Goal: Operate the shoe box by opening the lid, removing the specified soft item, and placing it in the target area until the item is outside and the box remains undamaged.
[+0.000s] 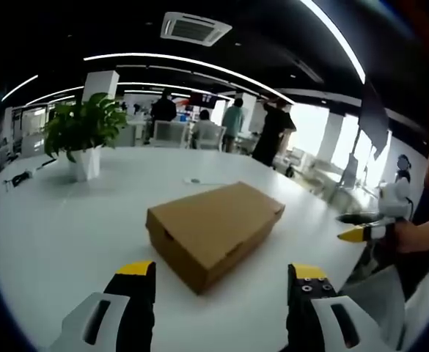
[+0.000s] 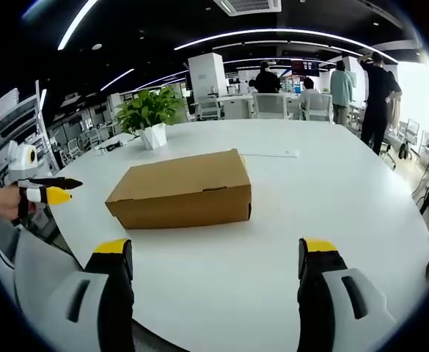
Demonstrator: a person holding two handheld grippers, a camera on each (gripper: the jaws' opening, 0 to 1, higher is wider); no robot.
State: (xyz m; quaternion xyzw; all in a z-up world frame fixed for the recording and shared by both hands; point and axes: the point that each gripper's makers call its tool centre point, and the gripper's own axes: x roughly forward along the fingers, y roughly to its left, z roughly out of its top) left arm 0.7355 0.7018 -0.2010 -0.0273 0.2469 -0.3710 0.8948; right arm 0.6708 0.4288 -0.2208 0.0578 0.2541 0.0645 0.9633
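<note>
On white table [image 2: 346, 220], closed shoe box [image 2: 181, 189], wide margins, both tongs agape.

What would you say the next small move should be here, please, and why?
Probably bring the right tongs forward to the front edge of the lid on the shoe box. The box sits closed on the white table, both sets of tongs are open and short of it, and the left tongs hold nothing, so opening the lid comes first.

Plain brown rectangular cardboard shoe box [image 1: 215, 229], no print. Glossy white round table [image 2: 331, 198]. Green leafy plant in white pot [image 1: 86, 130]. Gripper jaws black, yellow tips.
</note>
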